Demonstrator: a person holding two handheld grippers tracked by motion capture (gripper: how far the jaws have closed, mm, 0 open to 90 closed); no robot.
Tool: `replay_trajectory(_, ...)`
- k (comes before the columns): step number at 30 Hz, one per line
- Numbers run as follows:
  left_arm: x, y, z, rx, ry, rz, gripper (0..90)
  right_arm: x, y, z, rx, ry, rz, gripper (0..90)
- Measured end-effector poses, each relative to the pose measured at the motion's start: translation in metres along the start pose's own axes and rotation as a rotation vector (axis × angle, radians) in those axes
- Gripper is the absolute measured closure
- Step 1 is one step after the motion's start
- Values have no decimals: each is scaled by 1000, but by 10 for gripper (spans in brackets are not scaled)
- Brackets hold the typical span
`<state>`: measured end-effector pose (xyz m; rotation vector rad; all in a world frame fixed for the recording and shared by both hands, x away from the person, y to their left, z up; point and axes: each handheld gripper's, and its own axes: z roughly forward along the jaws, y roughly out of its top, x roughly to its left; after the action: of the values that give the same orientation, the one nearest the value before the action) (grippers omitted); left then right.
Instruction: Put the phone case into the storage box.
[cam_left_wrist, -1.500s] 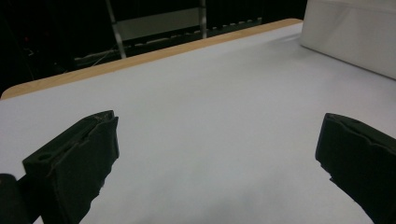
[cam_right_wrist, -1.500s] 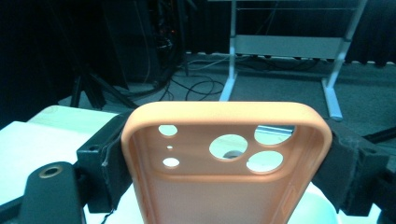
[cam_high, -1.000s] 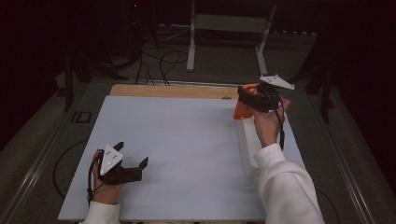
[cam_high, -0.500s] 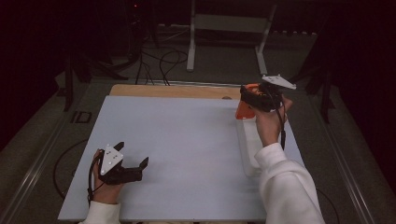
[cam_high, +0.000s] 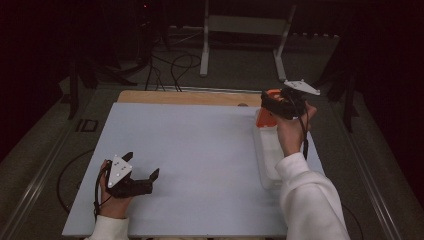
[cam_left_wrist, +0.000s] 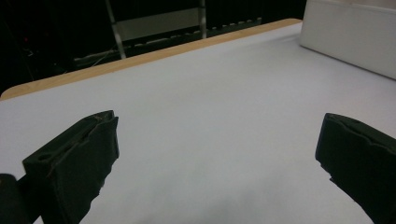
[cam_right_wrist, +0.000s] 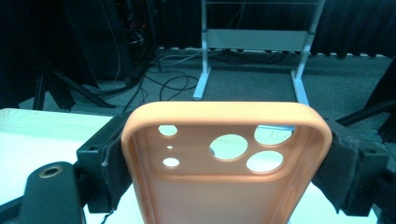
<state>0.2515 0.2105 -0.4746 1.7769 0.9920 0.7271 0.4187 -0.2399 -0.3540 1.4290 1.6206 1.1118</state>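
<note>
Nearest you, your left gripper (cam_high: 142, 176) sits low at the near left of the table (cam_high: 200, 150), jaws spread wide with nothing between them, and in the left gripper view its two black pads (cam_left_wrist: 74, 158) frame only bare pale surface. Over on the right, your sleeve (cam_high: 310, 200) runs up along a long clear tray (cam_high: 267, 160) lying by the right edge of the table. At the far right, your right gripper (cam_high: 270, 104) is raised above the far end of that tray and clamped on an orange phone case (cam_high: 264, 117). In the right gripper view you see the phone case (cam_right_wrist: 224, 154) from its open inner side, held by its two long edges with one pad on each: soft orange, rounded corners, a raised lip all round, and a cluster of camera cut-outs near the top, three large round holes and smaller ones to their left. The table is a pale blue-white sheet with a wooden strip (cam_high: 185, 97) showing along its far edge. Beyond it the room is dark, with black cables (cam_high: 175, 65) looped on the grey floor and a white metal stand (cam_high: 245, 30) at the back.
</note>
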Motion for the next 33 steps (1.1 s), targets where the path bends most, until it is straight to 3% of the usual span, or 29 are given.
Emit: replay_trajectory(33, 0, 0, 0, 2, 0, -2, 1, -15, -9, 22, 41, -77, 2, 161)
